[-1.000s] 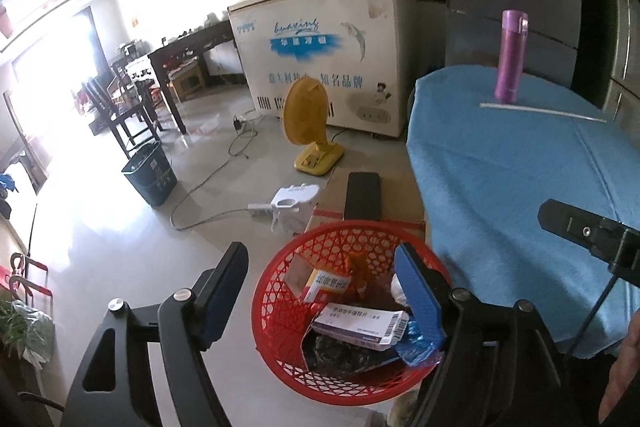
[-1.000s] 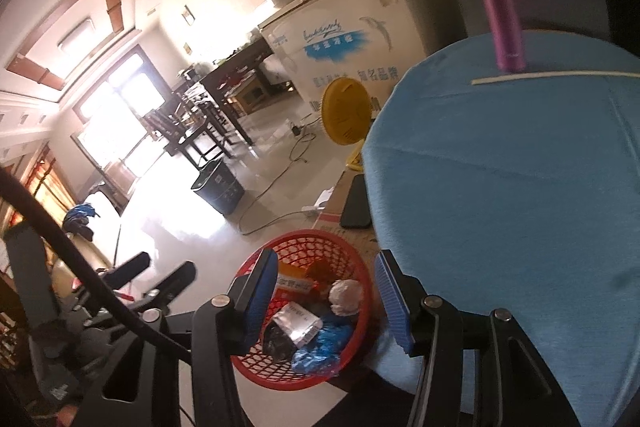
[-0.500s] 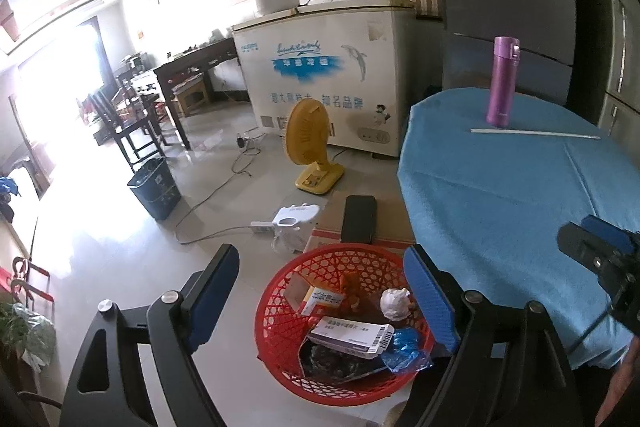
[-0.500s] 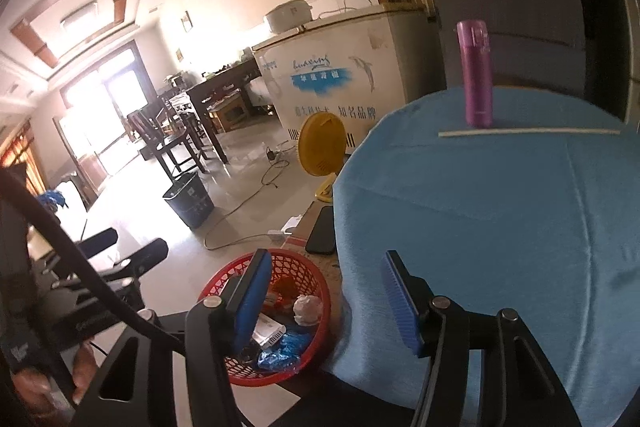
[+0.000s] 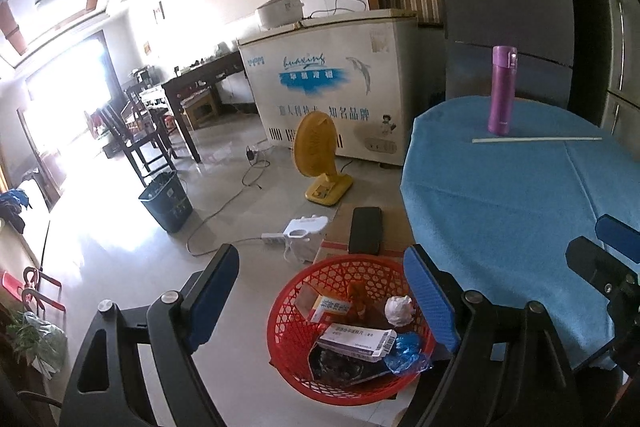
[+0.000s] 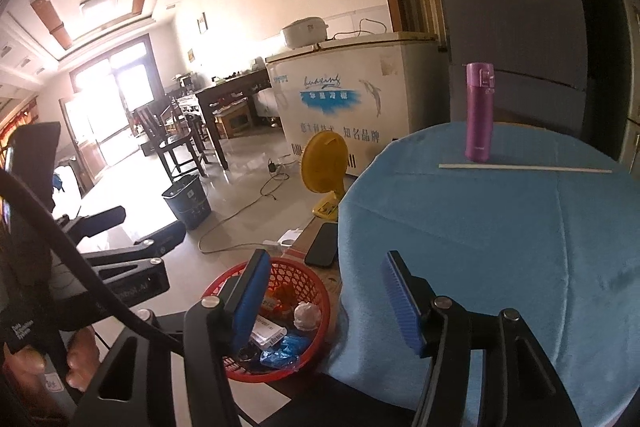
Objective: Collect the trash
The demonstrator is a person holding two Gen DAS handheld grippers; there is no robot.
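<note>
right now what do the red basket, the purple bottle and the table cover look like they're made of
Red basket: likely moulded plastic, going by its glossy, uniform open lattice wall.
Purple bottle: probably coated metal with a matt-satin sheen and a flip lid; it could be plastic.
Table cover: blue fabric, soft and matt, with fold creases and an edge that drapes down.

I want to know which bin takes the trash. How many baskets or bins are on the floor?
2. A red mesh basket beside the blue-covered table, already holding trash, and a dark bin farther off near the chairs. Others may sit out of view.
</note>
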